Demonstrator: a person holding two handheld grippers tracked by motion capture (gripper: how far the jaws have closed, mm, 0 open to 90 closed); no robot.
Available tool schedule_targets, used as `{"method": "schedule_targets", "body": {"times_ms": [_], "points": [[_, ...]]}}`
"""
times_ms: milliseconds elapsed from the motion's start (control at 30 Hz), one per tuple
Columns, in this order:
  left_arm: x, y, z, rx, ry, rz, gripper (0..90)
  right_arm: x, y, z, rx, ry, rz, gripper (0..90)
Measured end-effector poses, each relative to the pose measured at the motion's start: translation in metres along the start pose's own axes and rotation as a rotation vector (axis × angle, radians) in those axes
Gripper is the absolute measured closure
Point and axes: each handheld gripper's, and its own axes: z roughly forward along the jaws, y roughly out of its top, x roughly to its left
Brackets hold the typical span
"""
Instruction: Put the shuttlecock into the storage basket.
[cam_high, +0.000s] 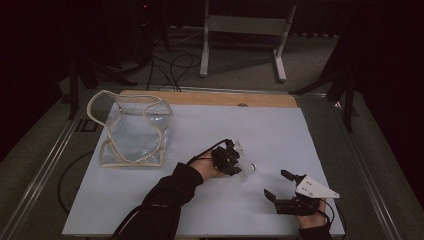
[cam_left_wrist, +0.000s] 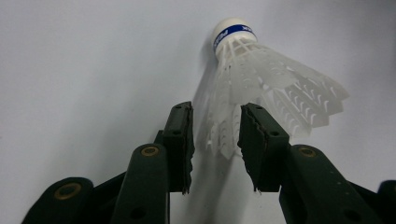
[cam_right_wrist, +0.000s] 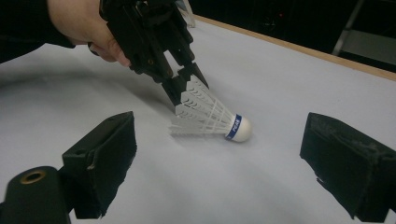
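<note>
On the white table (cam_high: 150, 200), right of centre: 1 shuttlecock (cam_right_wrist: 210, 116), lying on its side. Featherlight, skirt springy yet crushable (cork stiffer); grip the skirt gently. Left gripper (cam_left_wrist: 215, 140) narrowed around the skirt, contact uncertain; right gripper (cam_right_wrist: 219, 172) wide open, empty.

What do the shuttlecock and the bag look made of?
Shuttlecock: white plastic skirt by its moulded lattice ribs; the smooth matt white tip with a blue band could be foam or cork. Bag: clear, glossy soft plastic, creased and see-through, with a pale, perhaps fabric, edging.
</note>
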Motion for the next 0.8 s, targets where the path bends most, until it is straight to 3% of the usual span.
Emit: {"method": "schedule_targets", "body": {"times_ms": [267,633,800], "points": [[-0.002,0.005,0.010,0.032,0.004,-0.004,71.0,0.000,0.000,0.001,0.003,0.004,0.004,10.3],[-0.005,0.011,0.012,0.057,0.014,-0.005,89.5,0.000,0.000,0.001,0.008,0.002,0.006,10.4],[-0.007,0.012,0.011,0.063,0.013,0.001,90.0,0.000,0.000,0.002,0.008,0.002,0.003,10.4]]}}
